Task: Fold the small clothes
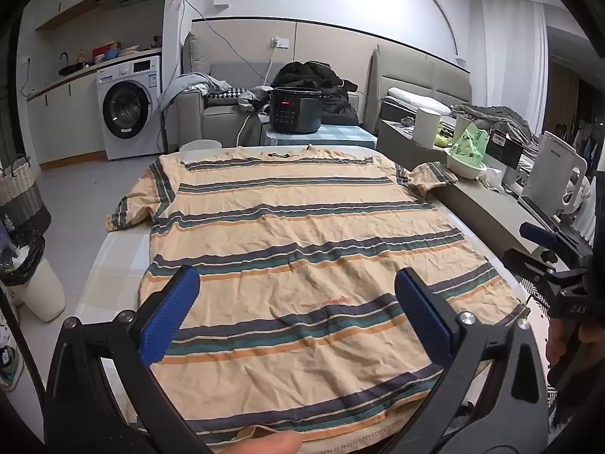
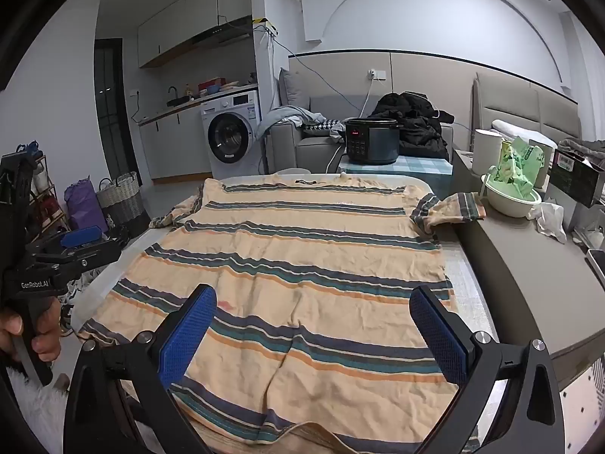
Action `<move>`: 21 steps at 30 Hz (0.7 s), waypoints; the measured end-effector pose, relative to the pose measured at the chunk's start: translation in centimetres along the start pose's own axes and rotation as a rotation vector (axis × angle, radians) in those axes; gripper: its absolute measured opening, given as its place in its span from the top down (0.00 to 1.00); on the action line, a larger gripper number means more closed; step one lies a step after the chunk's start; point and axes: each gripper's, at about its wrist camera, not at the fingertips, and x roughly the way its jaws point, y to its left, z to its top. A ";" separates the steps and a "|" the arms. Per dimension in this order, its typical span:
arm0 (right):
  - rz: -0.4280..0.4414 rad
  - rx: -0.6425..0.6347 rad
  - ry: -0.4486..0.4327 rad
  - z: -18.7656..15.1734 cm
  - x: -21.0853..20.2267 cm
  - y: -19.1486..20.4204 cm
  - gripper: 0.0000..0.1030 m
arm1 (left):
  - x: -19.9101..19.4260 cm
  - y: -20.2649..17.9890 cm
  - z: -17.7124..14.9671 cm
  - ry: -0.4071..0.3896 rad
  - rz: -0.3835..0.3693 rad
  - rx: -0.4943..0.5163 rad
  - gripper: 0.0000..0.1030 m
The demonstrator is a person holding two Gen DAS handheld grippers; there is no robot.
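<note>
— Anything readable from where you're standing?

— "GenRobot.AI" is showing in white on the body of the left gripper [image 2: 81,240], and "DAS" on the right gripper [image 1: 537,244]. The cooker [image 1: 296,109] is glowing red digits, too small to read. A dark neck label is sitting at the shirt's collar, unreadable.

— Where's the shirt lying?

— The striped T-shirt [image 1: 302,234] is lying flat and spread on the white table [image 1: 113,261], collar at the far end, hem at the near end. It's covering most of the top. 1 sleeve is drooping over the table's left edge, the other is resting on the grey counter [image 2: 503,261] that is butting against the right side.

— And the grippers?

— Both are hanging released over the hem end, blue pads [image 1: 170,317] spread wide, gripping nothing.

— What's around?

— A washing machine [image 2: 230,134] is standing under the kitchen counter, a sofa piled with dark clothes behind the cooker. A green-rimmed bowl [image 2: 510,196] is sitting on the grey counter near the sleeve, with a white kettle [image 1: 556,178] further along.

— Room to move?

— Bare table is showing along the left edge and as a narrow strip on the right. Baskets [image 2: 121,198] are crowding the floor at the left.
</note>
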 end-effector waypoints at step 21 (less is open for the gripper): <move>-0.005 -0.005 -0.006 0.0 0.0 -0.2 0.00 | 0.0 0.0 0.0 0.012 -0.002 -0.008 0.01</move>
